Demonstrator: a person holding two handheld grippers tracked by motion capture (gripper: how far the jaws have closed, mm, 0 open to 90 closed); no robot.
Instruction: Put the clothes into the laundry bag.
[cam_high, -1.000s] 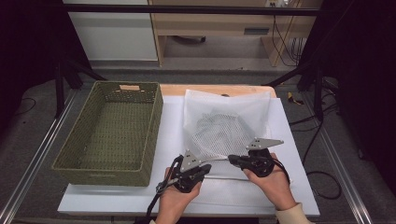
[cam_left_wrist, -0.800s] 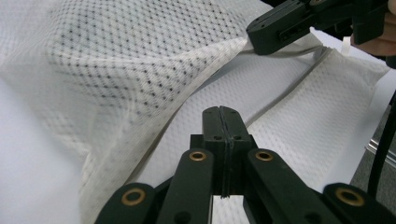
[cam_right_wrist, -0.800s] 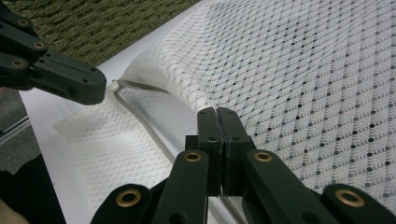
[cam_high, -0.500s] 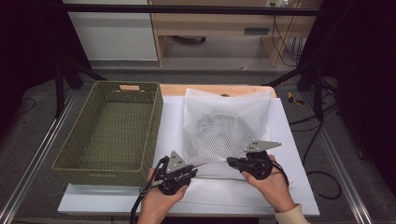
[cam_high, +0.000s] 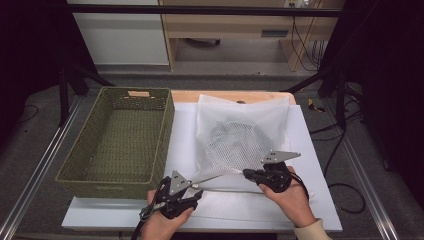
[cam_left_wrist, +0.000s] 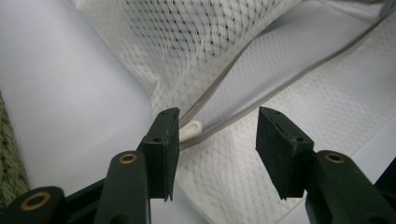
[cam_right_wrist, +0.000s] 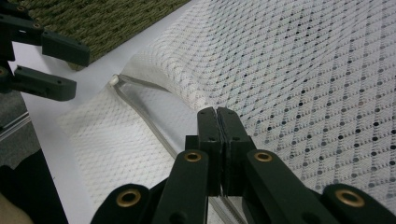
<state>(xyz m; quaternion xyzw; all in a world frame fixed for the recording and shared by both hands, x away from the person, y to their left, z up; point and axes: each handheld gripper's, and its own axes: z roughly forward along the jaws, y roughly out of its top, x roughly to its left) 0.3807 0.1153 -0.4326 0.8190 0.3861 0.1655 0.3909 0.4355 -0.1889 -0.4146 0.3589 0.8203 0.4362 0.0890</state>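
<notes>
A white mesh bag (cam_high: 242, 132) with a dark item inside lies on the white table cover. Its zipped near edge gapes open, and the white zipper pull (cam_left_wrist: 190, 130) sits at the left end of that opening. My left gripper (cam_high: 196, 194) is at the bag's near left corner. Its jaws have just been opening and stand apart (cam_left_wrist: 217, 126); the pull lies just past the left jaw and neither pad presses on it. My right gripper (cam_high: 248, 173) is shut on the bag's upper mesh layer (cam_right_wrist: 289, 70) at the opening. The left gripper (cam_right_wrist: 80, 72) also shows open in the right gripper view.
A green woven basket (cam_high: 117, 172) stands empty along the left of the table, close to the left gripper. The table's near edge (cam_high: 200, 225) runs just under both hands. A pale wooden bench (cam_high: 225, 25) and cables (cam_high: 305, 45) lie beyond the far side.
My left gripper has slid left along the bag's near edge, away from the right gripper, and its jaws have gone from shut to apart. The right gripper has stayed put.
</notes>
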